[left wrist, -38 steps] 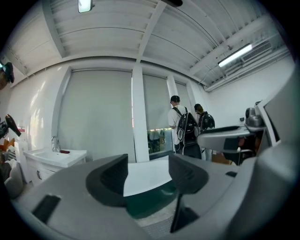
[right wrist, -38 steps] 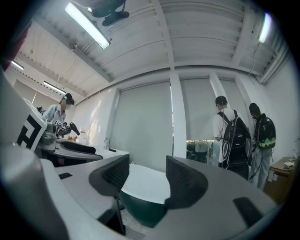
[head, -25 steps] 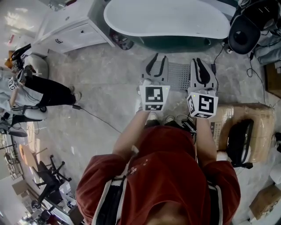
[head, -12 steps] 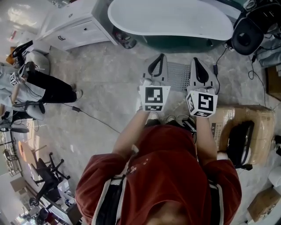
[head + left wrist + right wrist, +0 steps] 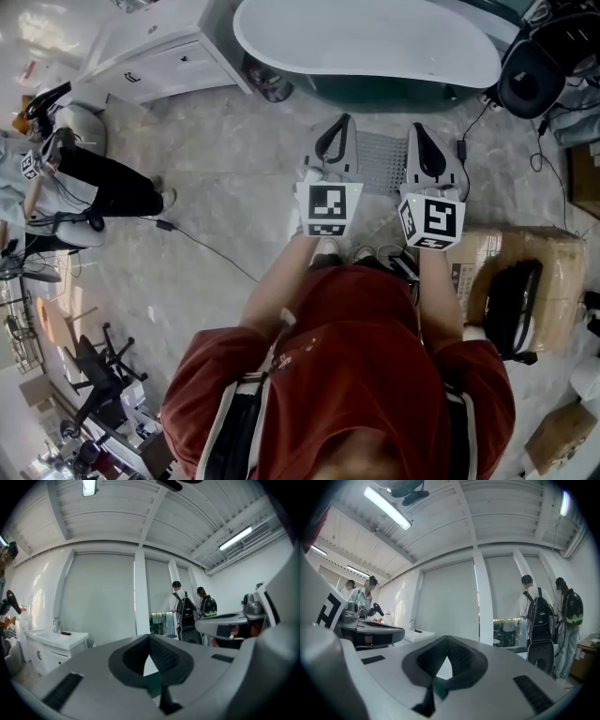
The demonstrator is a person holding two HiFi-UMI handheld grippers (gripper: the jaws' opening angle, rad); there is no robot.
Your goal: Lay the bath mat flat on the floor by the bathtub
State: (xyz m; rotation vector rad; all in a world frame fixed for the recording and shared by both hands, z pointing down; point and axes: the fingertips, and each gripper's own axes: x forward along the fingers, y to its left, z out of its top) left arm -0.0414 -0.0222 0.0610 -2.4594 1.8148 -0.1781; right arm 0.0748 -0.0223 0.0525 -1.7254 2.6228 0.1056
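The pale marble floor (image 5: 234,187) fills most of the head view. At the top edge stands the white bathtub (image 5: 366,42), its outer wall dark green, with a white vanity cabinet (image 5: 159,56) just to its left. The person in the red top (image 5: 337,375) stands facing the tub, both arms held forward. At this person's right a cardboard box (image 5: 553,272) sits on the floor, and at the far left another person (image 5: 84,192) sits with legs stretched out.

The grey ribbed bath mat (image 5: 380,161) lies on the floor near the front of the bathtub. In the head view it shows between the two claws, which cover its side edges; the part that shows looks flat.

The left claw (image 5: 345,122) points towards the tub, its jaws closed tip to tip with nothing between them; its own view confirms this (image 5: 150,637). The right claw (image 5: 419,129) is beside it, also closed and empty (image 5: 447,638). Neither claw touches the mat. Each carries a marker cube (image 5: 329,208) near the hand. Beyond the jaws, two people with backpacks (image 5: 187,609) stand far off by a window.
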